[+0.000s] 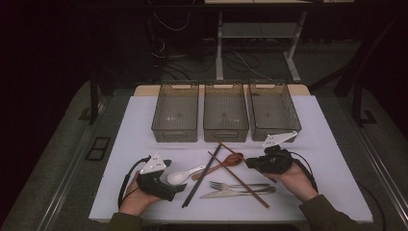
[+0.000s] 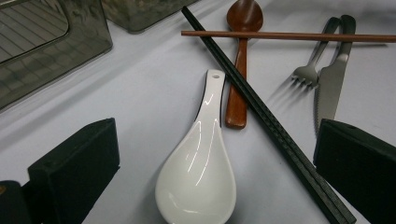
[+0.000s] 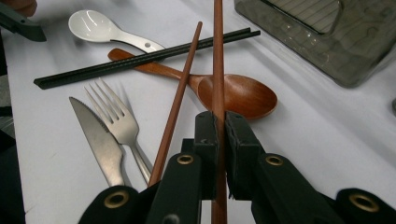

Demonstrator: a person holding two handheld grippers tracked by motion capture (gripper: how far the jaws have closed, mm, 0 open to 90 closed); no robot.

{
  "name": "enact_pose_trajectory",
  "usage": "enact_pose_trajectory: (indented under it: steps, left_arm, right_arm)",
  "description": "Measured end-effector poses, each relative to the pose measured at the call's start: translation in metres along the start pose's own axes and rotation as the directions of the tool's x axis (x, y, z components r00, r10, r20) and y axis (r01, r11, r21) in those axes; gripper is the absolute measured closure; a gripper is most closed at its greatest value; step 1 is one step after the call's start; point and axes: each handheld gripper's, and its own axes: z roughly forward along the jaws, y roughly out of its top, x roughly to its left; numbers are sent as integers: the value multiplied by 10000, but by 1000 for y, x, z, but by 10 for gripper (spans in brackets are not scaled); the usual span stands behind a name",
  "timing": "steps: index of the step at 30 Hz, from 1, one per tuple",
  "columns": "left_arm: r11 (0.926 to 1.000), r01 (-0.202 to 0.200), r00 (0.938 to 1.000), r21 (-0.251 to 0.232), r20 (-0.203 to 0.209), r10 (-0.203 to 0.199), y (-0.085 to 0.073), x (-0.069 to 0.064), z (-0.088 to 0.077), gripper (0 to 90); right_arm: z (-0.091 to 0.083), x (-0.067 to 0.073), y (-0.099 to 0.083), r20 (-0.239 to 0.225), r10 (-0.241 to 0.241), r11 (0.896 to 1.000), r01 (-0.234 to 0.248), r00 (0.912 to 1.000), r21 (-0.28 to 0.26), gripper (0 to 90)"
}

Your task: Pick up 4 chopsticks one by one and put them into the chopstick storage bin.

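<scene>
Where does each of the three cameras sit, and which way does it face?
High view: above the person's side, facing forward and down on the table; both forearms and each hand-held gripper show.
Left gripper view: rides the left hand-held gripper, looking along its open jaws at the white spoon.
Right gripper view: rides the right hand-held gripper, looking along jaws shut on a brown chopstick.
Shared: both gripper views show the white spoon, wooden spoon, black chopsticks, fork and knife.
</scene>
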Motion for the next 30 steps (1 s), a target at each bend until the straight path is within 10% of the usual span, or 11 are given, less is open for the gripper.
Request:
enact_pose_trajectory:
  steps: [30]
  left_arm:
    - [9999, 11, 10000, -133, -44, -12, 1, -2, -2, 0]
  right_arm:
    - [15, 14, 64, 73, -736, 9969, 738, 9973, -255, 840]
